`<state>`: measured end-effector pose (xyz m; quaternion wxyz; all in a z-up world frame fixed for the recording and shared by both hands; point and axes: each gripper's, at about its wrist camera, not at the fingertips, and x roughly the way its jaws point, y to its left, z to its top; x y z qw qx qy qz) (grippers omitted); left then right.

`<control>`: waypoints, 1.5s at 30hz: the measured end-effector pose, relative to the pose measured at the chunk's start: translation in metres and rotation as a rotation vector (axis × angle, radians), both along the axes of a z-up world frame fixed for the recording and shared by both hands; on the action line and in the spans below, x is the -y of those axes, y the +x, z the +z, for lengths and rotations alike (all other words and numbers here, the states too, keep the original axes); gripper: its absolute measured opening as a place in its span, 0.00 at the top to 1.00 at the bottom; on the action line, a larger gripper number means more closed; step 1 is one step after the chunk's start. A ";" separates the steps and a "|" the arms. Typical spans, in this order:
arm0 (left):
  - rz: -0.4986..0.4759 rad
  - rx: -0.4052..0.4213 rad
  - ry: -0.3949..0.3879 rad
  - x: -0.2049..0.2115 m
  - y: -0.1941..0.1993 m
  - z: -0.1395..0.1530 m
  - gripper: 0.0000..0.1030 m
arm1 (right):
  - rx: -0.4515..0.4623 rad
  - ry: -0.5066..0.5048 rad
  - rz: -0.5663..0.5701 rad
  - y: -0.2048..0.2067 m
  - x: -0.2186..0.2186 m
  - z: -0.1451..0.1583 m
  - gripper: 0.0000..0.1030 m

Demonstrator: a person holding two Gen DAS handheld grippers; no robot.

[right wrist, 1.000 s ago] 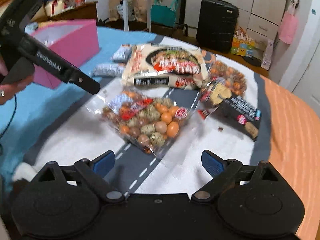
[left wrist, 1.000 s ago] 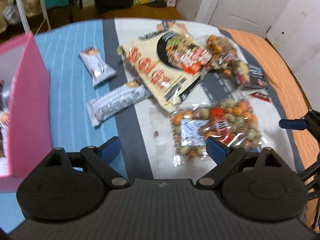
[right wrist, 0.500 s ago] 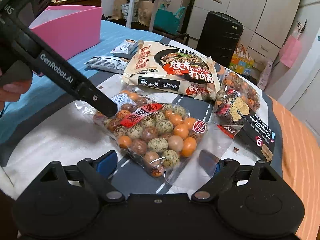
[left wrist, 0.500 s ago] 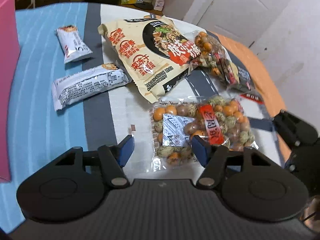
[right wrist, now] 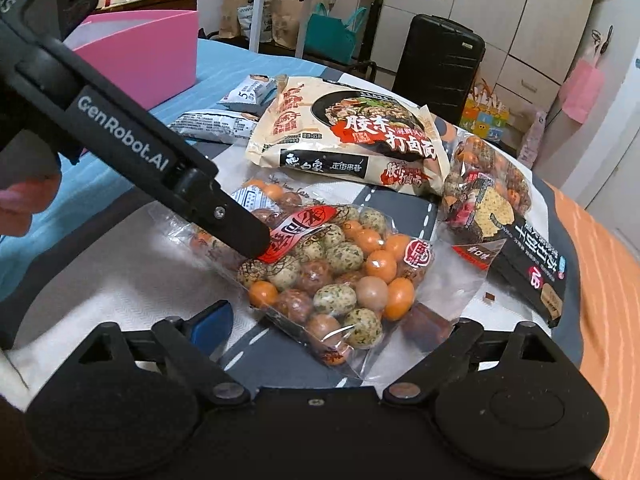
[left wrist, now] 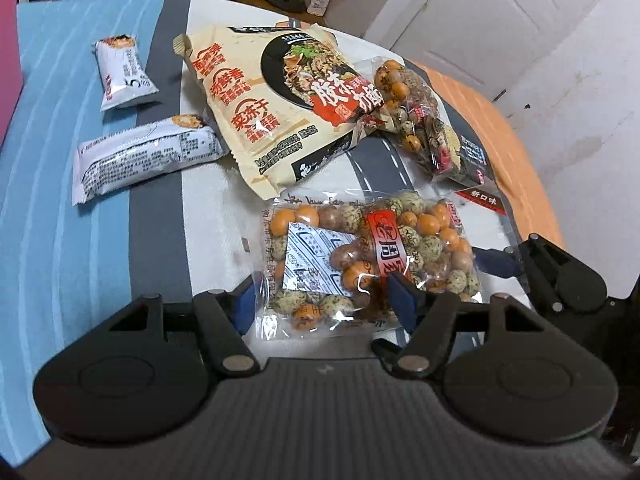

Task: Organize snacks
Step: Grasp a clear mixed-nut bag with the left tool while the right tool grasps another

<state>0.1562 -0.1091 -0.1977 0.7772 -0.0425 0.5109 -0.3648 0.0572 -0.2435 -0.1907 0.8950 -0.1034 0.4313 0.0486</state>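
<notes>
Since a second ago the left gripper point(left wrist: 324, 304) has been lowered onto the clear nut bag point(left wrist: 368, 256), and its jaws have just been closing around the bag's near end. The bag is now seen between the blue pads point(left wrist: 404, 300), one pad pressed into the plastic, the other at the bag's left edge; contact there looks likely but a firm pinch cannot be confirmed. The bag is still lying on the bedspread point(left wrist: 80, 240), in front of the noodle pack point(left wrist: 280, 112), so the pickup is judged started, not finished.

The right gripper point(right wrist: 324, 328) has been brought in over the bag's other end. Its jaws are held wide either side of the bag, the left pad clear of it, nothing gripped.

Shown only by the right view: the pink box point(right wrist: 152, 56), likely the destination, the left gripper's finger point(right wrist: 240, 228) pressing on the bag from above, and a person's hand point(right wrist: 20, 208) behind it. Shown only by the left view: both white bars point(left wrist: 148, 156) in full, well apart from the bag, and the second nut bag point(left wrist: 416, 112) resting on the dark pack point(left wrist: 476, 184)
</notes>
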 end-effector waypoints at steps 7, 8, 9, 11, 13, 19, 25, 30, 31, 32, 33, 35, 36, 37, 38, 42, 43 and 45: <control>-0.009 -0.013 -0.032 0.000 0.006 -0.001 0.39 | 0.016 0.053 -0.037 0.009 0.005 -0.008 0.02; -0.017 -0.010 -0.033 0.000 0.006 -0.001 0.39 | 0.020 0.053 -0.040 0.008 0.004 -0.008 0.02; -0.026 -0.007 -0.033 0.000 0.006 0.000 0.39 | 0.024 0.047 -0.040 0.008 0.003 -0.008 0.02; -0.039 -0.006 -0.029 0.002 0.005 0.001 0.39 | 0.036 0.033 -0.044 0.005 0.001 -0.006 0.07; -0.053 -0.014 -0.026 0.002 0.005 0.003 0.39 | 0.043 0.035 -0.054 0.003 0.002 -0.004 0.10; -0.084 -0.028 -0.011 0.003 -0.002 0.011 0.39 | 0.057 0.019 -0.042 -0.004 0.004 -0.001 0.14; -0.098 -0.015 0.019 -0.002 -0.015 0.028 0.39 | 0.104 0.030 -0.023 -0.024 0.001 0.007 0.18; -0.120 0.012 0.035 -0.008 -0.027 0.047 0.38 | 0.155 0.041 -0.015 -0.042 -0.002 0.018 0.20; -0.120 0.017 0.038 -0.010 -0.030 0.052 0.38 | 0.161 0.044 -0.015 -0.045 -0.003 0.022 0.20; -0.121 0.024 0.038 -0.012 -0.032 0.057 0.38 | 0.170 0.044 -0.016 -0.047 -0.005 0.026 0.20; -0.120 0.031 0.039 -0.014 -0.035 0.063 0.38 | 0.178 0.044 -0.017 -0.050 -0.008 0.030 0.20; -0.112 0.042 0.037 -0.019 -0.038 0.074 0.38 | 0.200 0.045 -0.013 -0.056 -0.012 0.040 0.20; -0.111 0.051 0.036 -0.022 -0.040 0.080 0.38 | 0.210 0.044 -0.010 -0.057 -0.014 0.045 0.20; -0.109 0.059 0.036 -0.024 -0.041 0.085 0.38 | 0.218 0.042 -0.007 -0.058 -0.016 0.049 0.20; -0.105 0.065 0.036 -0.027 -0.042 0.091 0.37 | 0.225 0.042 -0.005 -0.059 -0.019 0.054 0.20; -0.088 0.096 0.027 -0.041 -0.048 0.113 0.37 | 0.255 0.041 0.017 -0.062 -0.028 0.074 0.20; -0.075 0.102 0.027 -0.046 -0.049 0.119 0.37 | 0.260 0.040 0.026 -0.062 -0.031 0.079 0.20; -0.062 0.126 0.027 -0.054 -0.051 0.131 0.37 | 0.273 0.051 0.042 -0.061 -0.037 0.089 0.20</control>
